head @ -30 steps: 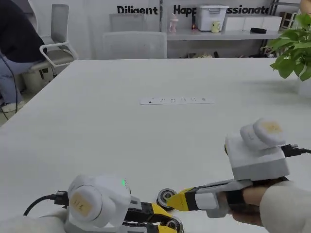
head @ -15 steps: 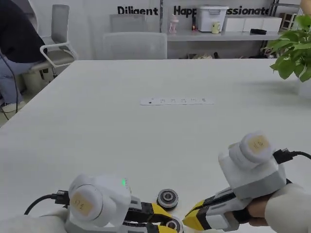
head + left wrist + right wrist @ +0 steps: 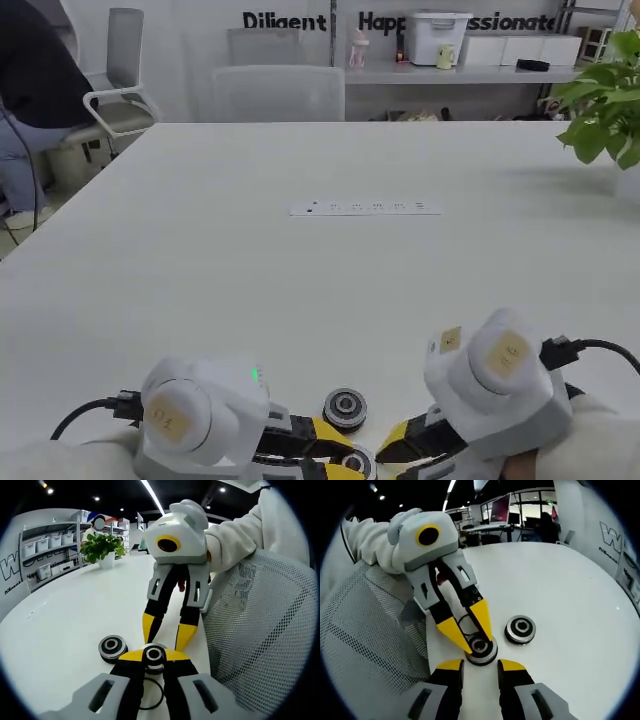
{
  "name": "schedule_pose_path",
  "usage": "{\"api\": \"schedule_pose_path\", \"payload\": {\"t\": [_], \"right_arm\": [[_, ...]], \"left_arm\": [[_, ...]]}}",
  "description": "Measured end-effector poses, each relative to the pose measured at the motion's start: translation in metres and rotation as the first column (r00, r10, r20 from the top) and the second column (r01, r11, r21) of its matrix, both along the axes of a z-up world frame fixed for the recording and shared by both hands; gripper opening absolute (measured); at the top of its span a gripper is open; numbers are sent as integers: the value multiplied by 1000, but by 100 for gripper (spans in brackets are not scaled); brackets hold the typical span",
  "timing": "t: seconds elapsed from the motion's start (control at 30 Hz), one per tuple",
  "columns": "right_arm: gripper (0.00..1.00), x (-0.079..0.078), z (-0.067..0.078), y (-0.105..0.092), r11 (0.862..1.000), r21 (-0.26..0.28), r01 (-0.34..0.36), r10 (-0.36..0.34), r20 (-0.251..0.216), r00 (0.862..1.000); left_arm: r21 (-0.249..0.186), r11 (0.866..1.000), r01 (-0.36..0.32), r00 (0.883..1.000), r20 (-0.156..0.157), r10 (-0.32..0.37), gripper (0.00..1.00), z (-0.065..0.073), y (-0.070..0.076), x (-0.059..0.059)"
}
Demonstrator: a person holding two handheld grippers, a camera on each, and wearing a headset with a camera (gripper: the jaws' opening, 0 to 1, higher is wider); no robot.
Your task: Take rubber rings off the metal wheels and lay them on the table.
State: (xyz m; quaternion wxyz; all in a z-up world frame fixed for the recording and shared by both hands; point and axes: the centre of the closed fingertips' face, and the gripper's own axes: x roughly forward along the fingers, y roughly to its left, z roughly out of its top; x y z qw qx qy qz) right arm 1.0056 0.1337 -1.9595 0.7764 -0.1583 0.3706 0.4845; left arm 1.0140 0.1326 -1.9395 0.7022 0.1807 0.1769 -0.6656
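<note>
Your left gripper (image 3: 153, 656) is closed tight on a wheel (image 3: 481, 650), one yellow tip on each side of it, at the near edge of the table (image 3: 300, 290). Your right gripper (image 3: 481, 666) faces that wheel from the opposite side. Its jaws stand a narrow gap apart with nothing between them, the tips just short of the wheel.

A thin black ring (image 3: 151, 696) lies flat on the table just behind the wheel, under your left jaws. A second wheel (image 3: 345, 406) lies flat just beside the held one, toward the table's middle, and nothing touches it.

As for containers, a white lidded bin (image 3: 435, 35) sits on a shelf far beyond the wheel, and you cannot make out what is in it. A white pot (image 3: 106, 561) holds a leafy plant (image 3: 102, 546) at the far side of the table.

Your left jaws cover part of the ring. In the head view the picture's lower edge cuts off the held wheel, and the right gripper's own body hides most of its jaws. Whether either wheel carries a ring is too small to tell. A mesh chair (image 3: 255, 630) stands close behind the wheel, off the table edge.
</note>
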Motion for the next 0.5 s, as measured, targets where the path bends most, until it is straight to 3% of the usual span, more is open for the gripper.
{"api": "schedule_pose_path", "payload": {"t": [0.17,0.27,0.33,0.4,0.43,0.47,0.5], "right_arm": [[23,3,1,0,1000,15,16,-16,3,1000],[19,-1,-2,3,999,-13,-36,37,23,999],[17,-1,-1,2,1000,-5,-21,21,16,1000],[14,-1,-1,0,999,-11,-33,33,22,999],[8,-1,-4,-6,997,-58,-54,56,37,998],[0,3,-3,-7,998,-51,-27,29,53,998],[0,1,-4,-5,999,-31,-30,31,24,999]], "left_arm": [[-2,1000,0,1000,-2,0,8,0,0,0],[-3,1000,-1,1000,-3,1,8,0,0,0],[-3,1000,-2,1000,-3,2,8,0,0,0],[-4,1000,-3,1000,-3,3,8,0,0,1],[-4,1000,-5,1000,-3,5,8,0,0,1],[-5,1000,-5,1000,-5,5,8,0,0,1],[-5,1000,-6,1000,-4,6,8,0,0,1]]}}
